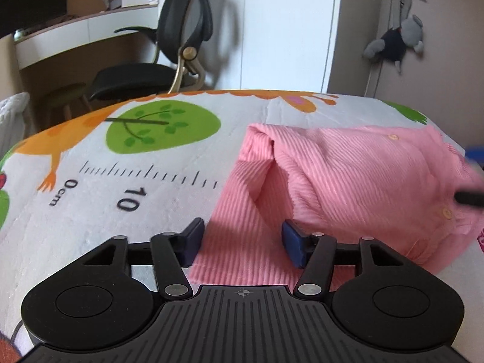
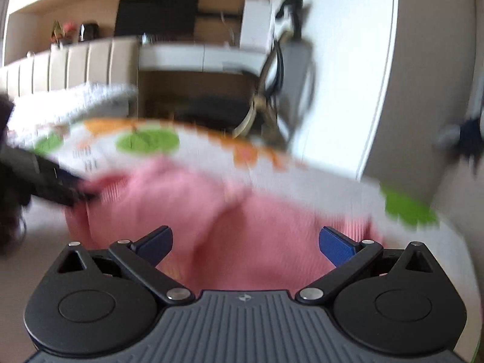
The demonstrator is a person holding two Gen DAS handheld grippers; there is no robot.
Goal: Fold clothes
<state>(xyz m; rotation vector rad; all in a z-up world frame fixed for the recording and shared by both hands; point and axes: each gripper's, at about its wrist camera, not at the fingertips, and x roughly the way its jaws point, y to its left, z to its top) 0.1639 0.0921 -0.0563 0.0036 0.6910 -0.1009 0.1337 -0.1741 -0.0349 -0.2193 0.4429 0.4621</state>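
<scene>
A pink ribbed shirt [image 1: 348,178] with small buttons lies partly folded on a printed blanket [image 1: 90,211]. My left gripper [image 1: 242,242] is open, its blue pads astride the shirt's near left edge, low over the cloth. In the left wrist view a dark blurred fingertip [image 1: 469,198] of the other gripper shows at the shirt's right side. My right gripper [image 2: 246,246] is open wide above the pink shirt [image 2: 211,211], nothing held between its pads. The right wrist view is motion-blurred. The left gripper [image 2: 63,187] appears there at the shirt's left edge.
The blanket [image 2: 317,178] has green trees, orange shapes and a ruler print. Beyond the bed stand a black office chair [image 1: 169,60], a desk with shelves [image 1: 75,30] and a white wardrobe [image 1: 287,30]. A grey plush toy [image 1: 396,42] hangs on the wall. A white knitted throw [image 2: 75,103] lies at the left.
</scene>
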